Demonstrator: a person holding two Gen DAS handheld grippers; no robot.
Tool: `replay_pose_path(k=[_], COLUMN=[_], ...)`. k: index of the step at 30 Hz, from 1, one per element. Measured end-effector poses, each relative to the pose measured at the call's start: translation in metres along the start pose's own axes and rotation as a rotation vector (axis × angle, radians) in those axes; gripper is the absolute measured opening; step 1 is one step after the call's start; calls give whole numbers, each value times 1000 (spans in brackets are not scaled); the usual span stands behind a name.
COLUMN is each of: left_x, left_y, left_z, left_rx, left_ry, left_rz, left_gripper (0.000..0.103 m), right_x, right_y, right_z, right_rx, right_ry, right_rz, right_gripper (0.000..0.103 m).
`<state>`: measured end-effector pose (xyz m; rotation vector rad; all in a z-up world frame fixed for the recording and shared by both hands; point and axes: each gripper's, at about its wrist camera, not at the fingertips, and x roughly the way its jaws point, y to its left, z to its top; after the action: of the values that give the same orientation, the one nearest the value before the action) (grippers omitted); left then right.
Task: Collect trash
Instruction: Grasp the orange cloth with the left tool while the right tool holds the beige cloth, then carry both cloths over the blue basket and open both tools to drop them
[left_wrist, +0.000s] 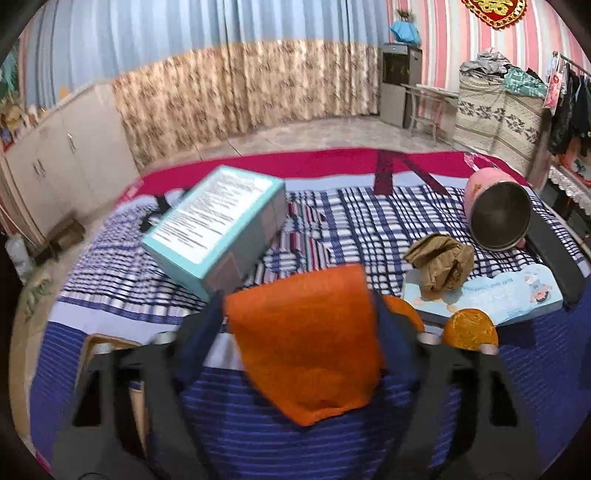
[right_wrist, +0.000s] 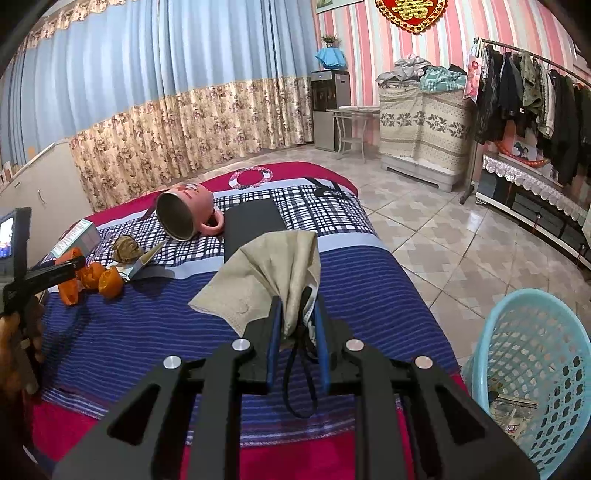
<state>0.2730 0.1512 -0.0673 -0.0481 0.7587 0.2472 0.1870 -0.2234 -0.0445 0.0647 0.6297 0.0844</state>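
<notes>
Over the bed's right edge, right tongs (right_wrist: 298, 325) grip a mask (right_wrist: 266, 273) beside the basket (right_wrist: 532, 369); left tongs (left_wrist: 299, 332) clamp orange peel (left_wrist: 306, 343).

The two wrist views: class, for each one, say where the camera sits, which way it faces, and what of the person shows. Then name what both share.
Left wrist: sits behind the left tongs, faces across the bed toward the curtains; tongs hold orange peel.
Right wrist: sits behind the right tongs gripping a mask, faces along the bed; basket at right.
Shared: mug, box.
</notes>
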Motion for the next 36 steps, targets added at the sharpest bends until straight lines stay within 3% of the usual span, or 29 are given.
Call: replay_pose_path(k=[2,8,13,19,30,36], left_x=[-5,-37,-72,-107,-159,-185], left_y=[2,-5,-15,-33,-142,-216], left_z=[-1,-1,1,4,5,-6], left_rx=[-3,42,81,110,206,288], left_ry=[-11,-94,-177,-208,-274,-300], left_rz=[-14,-28,-41,-107,-318,-449], left_gripper=[55,40,38,36,36,36], right_x=[-1,-8,-22,-42,-92,-134], right_y=[-2,-4,-12,-25,-72,-116], right_z=[0,-1,-2,-4,-10,-26], right_rx=[-3,-2,18,41,114,208], right_ry=[-2,-16,-46,-78,-149,-169], right_rz=[-4,-9,-17,-43,-163,-324], right_gripper=[18,18,18,18,18,18])
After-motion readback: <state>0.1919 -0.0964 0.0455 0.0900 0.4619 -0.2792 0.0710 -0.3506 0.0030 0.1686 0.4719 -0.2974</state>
